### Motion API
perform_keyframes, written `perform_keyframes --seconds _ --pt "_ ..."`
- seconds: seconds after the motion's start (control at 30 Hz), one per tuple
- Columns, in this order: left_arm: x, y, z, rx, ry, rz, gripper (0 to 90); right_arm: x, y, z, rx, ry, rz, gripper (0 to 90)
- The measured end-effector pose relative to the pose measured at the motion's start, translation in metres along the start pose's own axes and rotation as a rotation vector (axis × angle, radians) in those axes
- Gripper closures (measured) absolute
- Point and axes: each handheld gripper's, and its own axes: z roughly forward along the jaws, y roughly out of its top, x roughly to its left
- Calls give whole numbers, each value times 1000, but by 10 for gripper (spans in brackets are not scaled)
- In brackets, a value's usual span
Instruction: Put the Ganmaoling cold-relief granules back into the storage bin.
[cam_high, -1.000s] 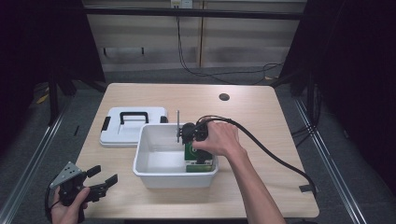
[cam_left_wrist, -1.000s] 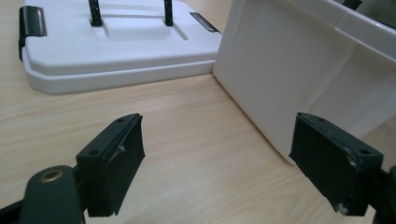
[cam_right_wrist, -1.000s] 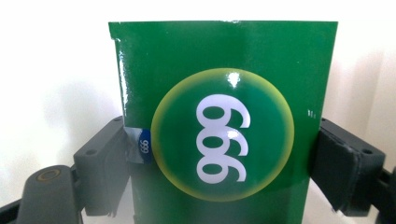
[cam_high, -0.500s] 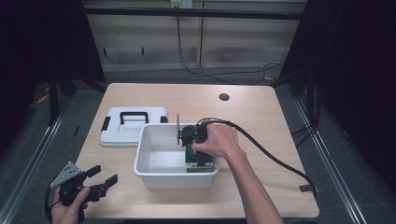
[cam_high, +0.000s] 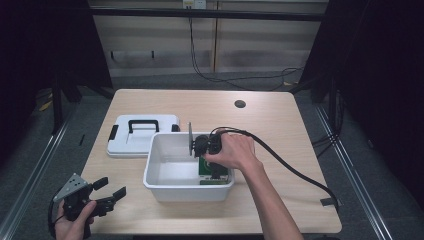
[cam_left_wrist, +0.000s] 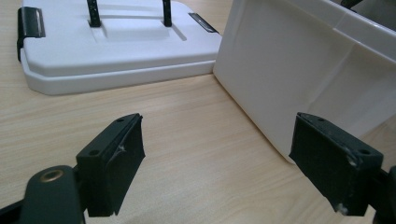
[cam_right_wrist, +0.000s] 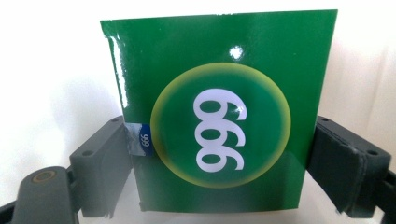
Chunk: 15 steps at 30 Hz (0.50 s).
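— Green box (cam_right_wrist: 219, 112), glossy, with white "999" in a yellow ring, sits squarely between the jaws of the right tool (cam_right_wrist: 219, 163), down inside the white bin (cam_high: 170, 172).

— Gripped?

— Both pads (cam_right_wrist: 109, 163) press its sides, so the tool is clamped on it, at the bin's right end.

— And the left tool (cam_left_wrist: 233, 158)?

— Spread wide over bare desk (cam_left_wrist: 177, 140), holding nothing, near the bin's outer wall. The white lid (cam_high: 142, 135) lies flat just beside the bin.
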Motion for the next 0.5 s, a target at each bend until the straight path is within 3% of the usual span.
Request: perform_keyframes --seconds 0.5 --pt "1 0 -1 4 1 8 170 2 1 1 9 -9 28 128"
